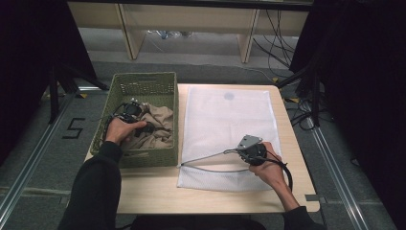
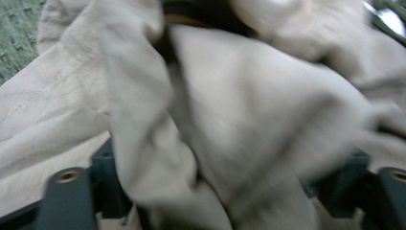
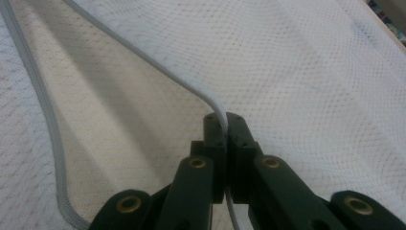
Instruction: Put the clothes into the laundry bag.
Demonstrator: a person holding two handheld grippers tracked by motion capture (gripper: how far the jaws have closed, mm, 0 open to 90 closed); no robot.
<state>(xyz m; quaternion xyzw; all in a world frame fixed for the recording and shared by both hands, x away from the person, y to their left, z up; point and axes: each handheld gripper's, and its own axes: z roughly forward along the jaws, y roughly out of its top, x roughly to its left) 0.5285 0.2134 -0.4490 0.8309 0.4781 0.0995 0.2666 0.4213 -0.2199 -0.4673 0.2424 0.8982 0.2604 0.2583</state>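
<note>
At a wooden table (image 1: 158,191), my right gripper (image 3: 225,125) has its jaws pinched together on the grey zipper edge (image 3: 143,60) of a white mesh laundry bag (image 1: 230,120), lifting the mouth open. My left gripper (image 1: 130,111) reaches into the green woven basket (image 1: 143,84) beside the bag, jaws spread wide with a fold of beige garment (image 2: 230,120) bunched between them, not yet clamped.

Crumpled beige garment (image 1: 160,123) in green basket (image 1: 143,82); white mesh bag (image 1: 230,120) lies open.
</note>
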